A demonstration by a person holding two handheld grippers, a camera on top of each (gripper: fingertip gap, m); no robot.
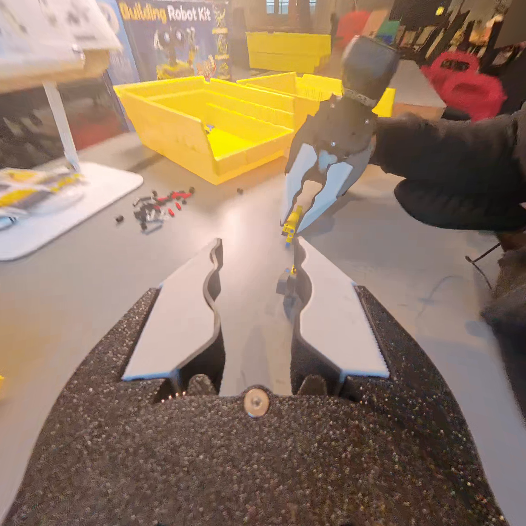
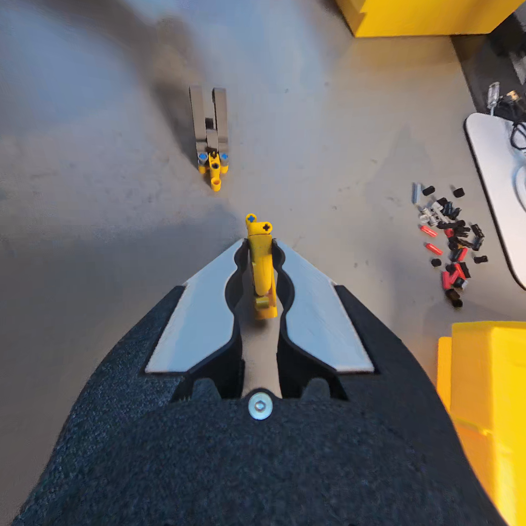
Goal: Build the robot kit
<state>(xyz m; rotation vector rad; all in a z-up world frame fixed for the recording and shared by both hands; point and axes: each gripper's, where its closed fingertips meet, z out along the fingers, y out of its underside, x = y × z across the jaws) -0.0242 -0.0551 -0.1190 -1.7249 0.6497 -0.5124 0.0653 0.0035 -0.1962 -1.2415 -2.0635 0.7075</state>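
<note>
Grey assembly (image 1: 286, 284) half behind left tongs (image 1: 257, 244)

Grey table (image 2: 85, 227) bears yellow bins (image 1: 205, 125); loose small parts (image 2: 452, 242); a grey-yellow assembly (image 2: 212, 142).

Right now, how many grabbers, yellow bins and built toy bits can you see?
Grabbers: 2, the left gripper and the right gripper
Yellow bins: 3, the front bin, a second bin beside it and a far bin
Built toy bits: 2, the yellow piece and the grey and yellow assembly
Total: 7
</note>
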